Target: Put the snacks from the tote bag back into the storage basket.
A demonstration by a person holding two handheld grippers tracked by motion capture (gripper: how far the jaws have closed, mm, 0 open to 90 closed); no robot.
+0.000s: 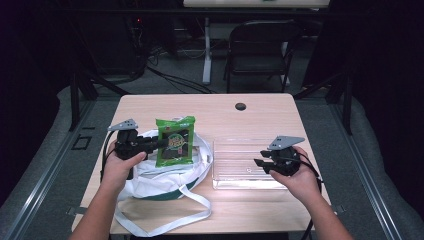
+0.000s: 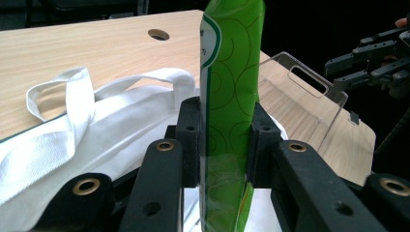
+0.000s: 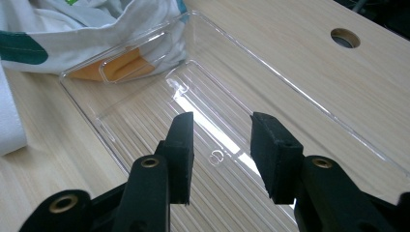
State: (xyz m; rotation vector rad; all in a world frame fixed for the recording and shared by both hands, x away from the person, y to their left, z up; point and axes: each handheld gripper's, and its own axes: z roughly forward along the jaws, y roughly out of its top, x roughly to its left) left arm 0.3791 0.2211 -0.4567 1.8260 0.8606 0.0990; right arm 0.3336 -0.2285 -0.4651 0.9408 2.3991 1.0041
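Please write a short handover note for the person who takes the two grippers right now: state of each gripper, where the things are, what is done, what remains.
Left gripper: shut on the green snack packet, held upright above the white tote bag.
Right gripper: open, holding nothing, over the right part of the clear plastic tray.
Things: the bag lies at the table's left, the tray to its right, with nothing in it.
Done: the packet is out of the bag and gripped.
Left: probably carry the packet to the tray and release it there. Something orange shows through the tray wall by the bag; check it.
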